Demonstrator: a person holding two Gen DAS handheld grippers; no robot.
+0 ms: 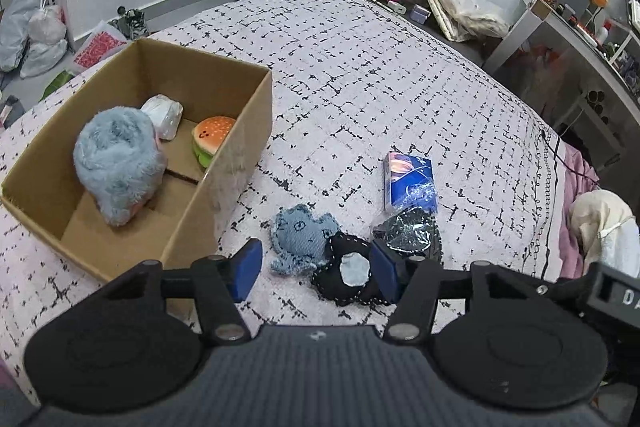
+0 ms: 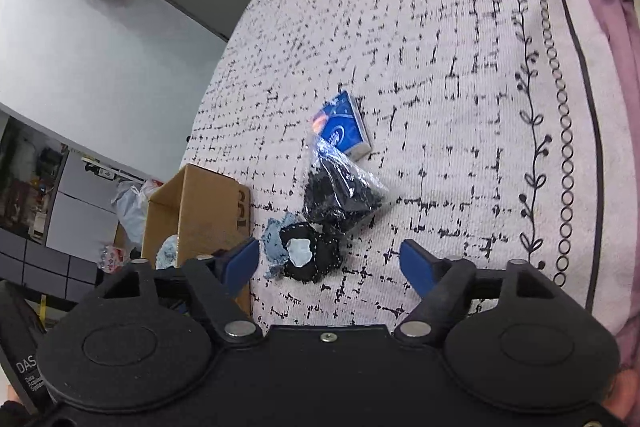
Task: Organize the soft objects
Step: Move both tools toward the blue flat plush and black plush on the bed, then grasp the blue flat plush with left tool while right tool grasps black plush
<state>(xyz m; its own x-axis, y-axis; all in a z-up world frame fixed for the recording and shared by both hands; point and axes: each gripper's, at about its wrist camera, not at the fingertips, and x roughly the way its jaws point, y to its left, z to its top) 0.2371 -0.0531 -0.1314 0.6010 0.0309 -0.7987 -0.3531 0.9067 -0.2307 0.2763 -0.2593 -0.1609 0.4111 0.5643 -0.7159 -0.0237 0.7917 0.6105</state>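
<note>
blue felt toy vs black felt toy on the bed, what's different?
The blue felt toy is pale denim blue with a drawn face; the black felt toy is black, white-stitched, with a pale patch. Blue lies nearer the cardboard box; black overlaps its edge. Both are flat and outside the box.

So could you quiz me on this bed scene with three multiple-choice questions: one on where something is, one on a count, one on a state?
1. Where is the burger toy?
A. inside the cardboard box
B. on the bedspread
C. in a gripper

2. How many things lie in the box?
A. one
B. three
C. five

3. How do the jaws of the left gripper stand?
A. shut on a toy
B. open
C. hidden

Answers: 1 A, it sits against the box's inner wall. 2 B, the fluffy blue toy, white bundle and burger toy. 3 B, its blue pads stand apart around the black fabric toy.
</note>
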